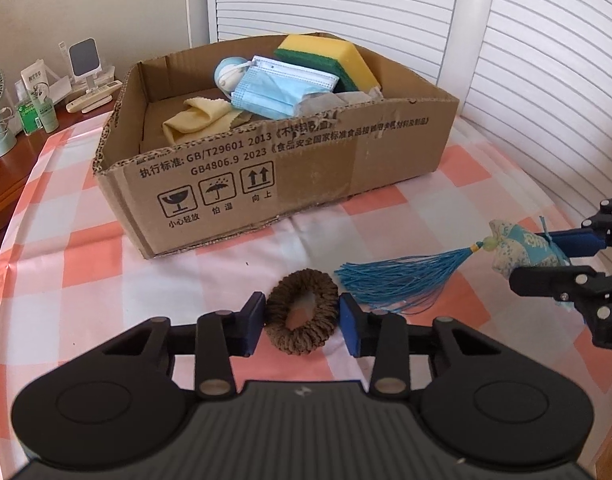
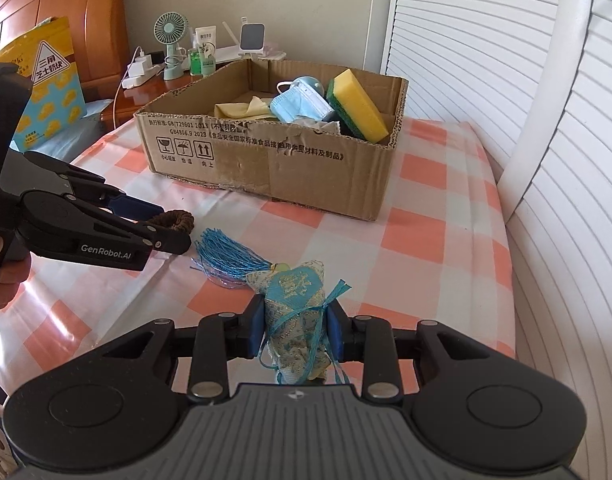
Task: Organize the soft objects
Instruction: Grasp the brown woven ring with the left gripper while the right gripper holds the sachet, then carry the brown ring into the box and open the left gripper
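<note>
A brown hair scrunchie point(image 1: 300, 342) lies on the pink-and-white checked cloth point(image 1: 86, 264). My left gripper point(image 1: 302, 312) is shut on it, a blue pad touching each side. From the right wrist view that gripper point(image 2: 174, 228) reaches in from the left with the scrunchie point(image 2: 180, 218) between its fingers. My right gripper point(image 2: 294, 320) is shut on a blue patterned sachet point(image 2: 294, 296), whose blue tassel point(image 2: 226, 252) trails on the cloth. Behind both stands an open cardboard box point(image 1: 266, 168) holding a yellow-green sponge point(image 1: 338, 56), a blue face mask point(image 1: 274, 88) and a yellow cloth point(image 1: 198, 116).
A wooden bedside table point(image 2: 142, 96) at the back left carries a small green fan point(image 2: 170, 36), bottles and chargers. A yellow snack bag point(image 2: 50, 80) leans at the far left. White slatted panels point(image 2: 546, 120) close off the right side. A hand point(image 2: 2, 276) holds the left gripper.
</note>
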Motion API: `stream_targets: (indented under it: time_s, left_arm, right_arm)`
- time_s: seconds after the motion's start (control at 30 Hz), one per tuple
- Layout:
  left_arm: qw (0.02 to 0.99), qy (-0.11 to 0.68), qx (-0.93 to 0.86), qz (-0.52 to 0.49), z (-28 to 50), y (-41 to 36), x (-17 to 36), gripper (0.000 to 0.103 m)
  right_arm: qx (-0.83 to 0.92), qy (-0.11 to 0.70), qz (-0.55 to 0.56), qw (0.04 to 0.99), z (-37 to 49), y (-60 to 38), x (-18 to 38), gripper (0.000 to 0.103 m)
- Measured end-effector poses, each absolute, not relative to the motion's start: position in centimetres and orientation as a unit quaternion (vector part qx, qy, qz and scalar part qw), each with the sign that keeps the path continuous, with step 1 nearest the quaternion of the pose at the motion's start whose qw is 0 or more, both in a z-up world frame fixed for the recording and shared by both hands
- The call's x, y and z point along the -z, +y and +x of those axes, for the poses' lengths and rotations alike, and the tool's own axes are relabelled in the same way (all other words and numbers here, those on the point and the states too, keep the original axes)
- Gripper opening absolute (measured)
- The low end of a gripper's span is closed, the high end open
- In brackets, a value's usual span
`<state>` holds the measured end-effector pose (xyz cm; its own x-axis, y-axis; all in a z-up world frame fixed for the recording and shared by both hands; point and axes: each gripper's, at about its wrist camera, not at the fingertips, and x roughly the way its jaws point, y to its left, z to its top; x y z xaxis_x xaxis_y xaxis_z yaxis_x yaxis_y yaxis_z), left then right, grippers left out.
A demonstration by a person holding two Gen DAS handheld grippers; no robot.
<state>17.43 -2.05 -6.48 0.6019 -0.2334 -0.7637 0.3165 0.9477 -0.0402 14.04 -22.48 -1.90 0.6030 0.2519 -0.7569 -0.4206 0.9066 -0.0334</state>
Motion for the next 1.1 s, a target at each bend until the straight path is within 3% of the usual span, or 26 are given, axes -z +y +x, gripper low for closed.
stream_targets:
  time_s: [0.7, 1.1]
  left_arm:
    - [0.883, 0.416, 0.186, 0.114, 13.9, 0.2, 4.7, 0.034]
    - [0.887, 0.399, 0.205, 0.111, 13.2, 3.0, 0.7, 0.033]
  right_arm:
    - [-0.207, 0.396, -0.124, 0.886, 12.8, -20.7, 0.5, 0.036]
    - [-0.222, 0.369, -0.16, 0.888, 11.9, -18.9, -2.4, 0.036]
